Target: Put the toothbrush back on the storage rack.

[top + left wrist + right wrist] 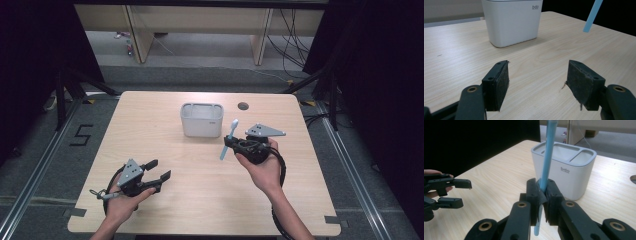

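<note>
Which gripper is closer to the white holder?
The right gripper, clamping the blue toothbrush, sits just beside the white holder. The left gripper is farther back.

Right tool [543,195]: jaws clamped on light-blue toothbrush [547,162], handle upright. White two-compartment holder [567,170] just behind, on wooden tabletop [494,177]. Left tool [461,192] at far left, jaws apart, hand-held.

Even overhead light; dark edges; pics slightly soft.
</note>
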Tool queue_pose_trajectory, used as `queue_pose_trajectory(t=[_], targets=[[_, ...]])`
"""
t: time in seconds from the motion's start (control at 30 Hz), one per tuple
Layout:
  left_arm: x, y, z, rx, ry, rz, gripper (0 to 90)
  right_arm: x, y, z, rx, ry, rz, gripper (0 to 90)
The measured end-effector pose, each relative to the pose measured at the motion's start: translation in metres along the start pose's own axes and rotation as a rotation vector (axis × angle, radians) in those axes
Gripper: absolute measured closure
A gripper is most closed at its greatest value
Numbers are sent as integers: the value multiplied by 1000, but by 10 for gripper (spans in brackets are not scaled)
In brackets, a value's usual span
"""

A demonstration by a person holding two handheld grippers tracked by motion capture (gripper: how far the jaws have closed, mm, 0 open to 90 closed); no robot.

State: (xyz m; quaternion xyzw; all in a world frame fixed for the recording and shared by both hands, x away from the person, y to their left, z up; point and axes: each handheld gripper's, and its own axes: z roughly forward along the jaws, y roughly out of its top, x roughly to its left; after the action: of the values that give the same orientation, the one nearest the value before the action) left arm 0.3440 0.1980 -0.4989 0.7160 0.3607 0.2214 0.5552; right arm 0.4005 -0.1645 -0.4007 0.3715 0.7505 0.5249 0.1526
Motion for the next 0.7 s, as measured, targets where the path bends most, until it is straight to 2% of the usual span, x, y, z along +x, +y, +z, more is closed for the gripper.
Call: queue_pose_trajectory(t=[0.07,0.13,0.17,0.23,0.27,0.3,0.33,0.37,0.4,0.43,0.5,0.53,0.57,0.63,0.67,0.7], targets=[[2,-2,2,-11,4,-4,335,-3,1,0,-4,5,-13,837],[4,-3,3,-17,16,-4,336,-4,1,-1,-9,-12,-24,837],[5,-3,3,-12,29,1,338,-4,1,-1,-8,-12,-4,837],[10,-4,5,-28,54,9,341,-5,2,-2,-2,-11,5,837],[12,-5,5,-30,63,12,342,-7,3,-3,-9,-25,-22,837],[14,-5,6,-34,70,13,341,-6,2,-4,-2,-25,7,837],[13,-6,7,-47,72,-15,341,-6,3,-4,-7,-28,-5,837],[16,-6,7,-43,80,16,341,-9,3,-5,-17,-52,-33,837],[16,-7,6,-33,94,13,341,-9,4,-5,-5,-45,2,837],[17,-8,6,-36,91,14,341,-9,4,-5,-5,-45,2,837],[17,-11,4,-32,113,2,342,-12,4,-5,-12,-48,19,837],[18,-12,4,-36,121,-4,342,-14,4,-6,-28,-69,-17,837],[18,-13,3,-38,130,-10,343,-14,5,-6,-14,-59,6,837],[21,-15,5,-58,130,-2,343,-16,7,-6,-25,-62,3,836],[21,-15,3,-40,147,-9,343,-16,8,-7,-25,-61,13,837],[21,-16,3,-45,149,-11,343,-17,9,-7,-23,-74,7,837]])
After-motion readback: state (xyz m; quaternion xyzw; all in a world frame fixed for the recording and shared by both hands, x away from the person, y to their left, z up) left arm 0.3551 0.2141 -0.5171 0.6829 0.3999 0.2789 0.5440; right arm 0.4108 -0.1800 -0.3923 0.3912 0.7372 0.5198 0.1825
